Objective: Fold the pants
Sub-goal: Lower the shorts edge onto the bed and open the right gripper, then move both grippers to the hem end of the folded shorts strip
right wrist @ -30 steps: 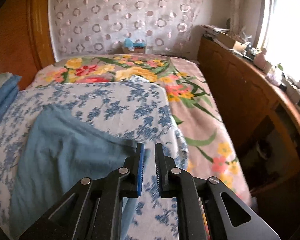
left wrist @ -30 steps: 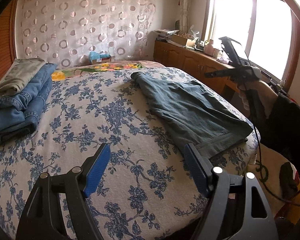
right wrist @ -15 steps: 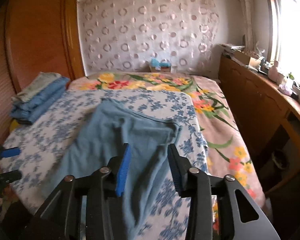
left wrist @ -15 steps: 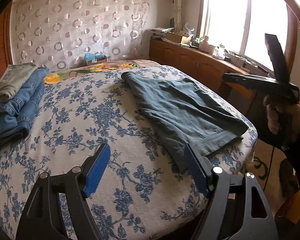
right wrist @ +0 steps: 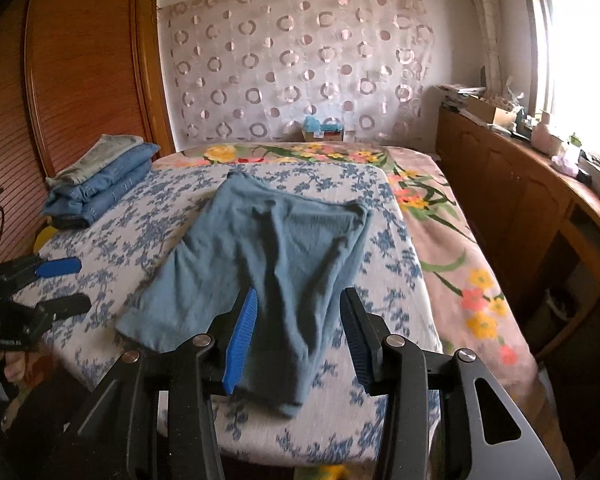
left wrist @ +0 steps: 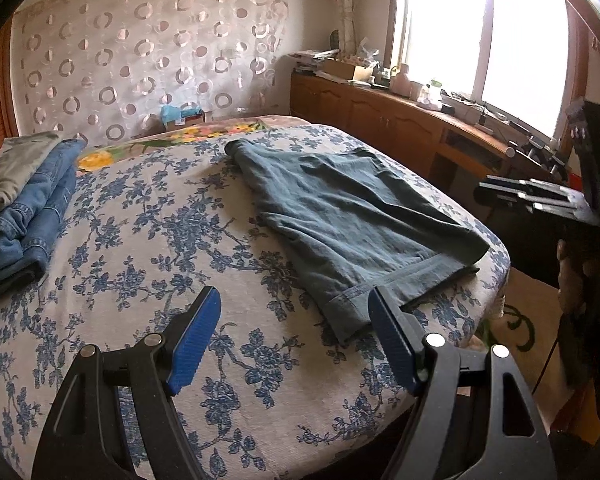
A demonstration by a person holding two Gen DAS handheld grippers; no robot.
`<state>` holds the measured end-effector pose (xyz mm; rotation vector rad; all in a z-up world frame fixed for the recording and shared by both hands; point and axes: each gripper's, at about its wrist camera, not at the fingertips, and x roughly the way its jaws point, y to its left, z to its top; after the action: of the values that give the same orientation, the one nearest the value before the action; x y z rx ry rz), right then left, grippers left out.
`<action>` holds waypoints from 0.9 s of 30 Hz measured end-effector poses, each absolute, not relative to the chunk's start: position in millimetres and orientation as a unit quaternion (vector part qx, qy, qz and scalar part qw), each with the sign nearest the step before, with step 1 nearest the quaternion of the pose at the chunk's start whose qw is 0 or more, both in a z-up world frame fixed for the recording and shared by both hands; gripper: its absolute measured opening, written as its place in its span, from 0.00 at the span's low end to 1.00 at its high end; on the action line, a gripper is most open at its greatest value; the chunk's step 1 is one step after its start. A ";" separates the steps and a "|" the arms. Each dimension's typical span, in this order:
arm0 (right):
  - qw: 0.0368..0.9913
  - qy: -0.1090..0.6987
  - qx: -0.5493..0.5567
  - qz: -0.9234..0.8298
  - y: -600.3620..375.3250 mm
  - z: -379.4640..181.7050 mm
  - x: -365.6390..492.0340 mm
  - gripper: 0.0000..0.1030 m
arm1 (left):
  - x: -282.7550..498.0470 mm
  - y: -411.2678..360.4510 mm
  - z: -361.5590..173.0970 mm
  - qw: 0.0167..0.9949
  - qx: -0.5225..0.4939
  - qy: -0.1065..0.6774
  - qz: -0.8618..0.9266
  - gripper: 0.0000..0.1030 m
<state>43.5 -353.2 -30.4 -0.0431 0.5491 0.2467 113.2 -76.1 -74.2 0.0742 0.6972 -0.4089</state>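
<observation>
Blue-grey pants (left wrist: 340, 212) lie flat on the blue-flowered bed cover (left wrist: 148, 240), folded lengthwise, hems toward the near edge. They also show in the right wrist view (right wrist: 272, 256). My left gripper (left wrist: 294, 340) is open and empty, held above the near edge of the bed, left of the hems. My right gripper (right wrist: 298, 332) is open and empty, held above the near end of the pants. The right gripper also shows at the right of the left wrist view (left wrist: 540, 196); the left gripper shows at the left of the right wrist view (right wrist: 56, 284).
A stack of folded jeans and a grey garment (left wrist: 24, 196) sits at the bed's left side. A wooden cabinet (left wrist: 400, 128) with clutter runs under the window on the right. A wooden wardrobe (right wrist: 80, 80) stands on the left. A flowered blanket (right wrist: 440, 220) covers the far side of the bed.
My right gripper opened and pulled back from the pants toward the foot of the bed. My left gripper stayed open and shifted slightly. The pants lie still.
</observation>
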 end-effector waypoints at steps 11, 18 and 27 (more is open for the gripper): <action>0.949 0.294 0.000 0.113 -355.3 -45.6 37.2 0.44 | 123.3 -92.7 -87.9 0.910 0.042 0.356 -0.208 0.74; 0.942 0.312 0.017 0.124 -355.9 -54.4 38.3 0.43 | 127.2 -106.4 -93.4 0.900 0.044 0.372 -0.221 0.55; 0.942 0.287 0.047 0.167 -357.8 -42.6 25.8 0.08 | 131.2 -118.1 -107.6 0.886 0.048 0.399 -0.232 0.50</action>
<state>25.8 -357.8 -42.6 0.0964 0.5858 0.3412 131.2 -118.1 -107.6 0.0997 0.8304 -0.4815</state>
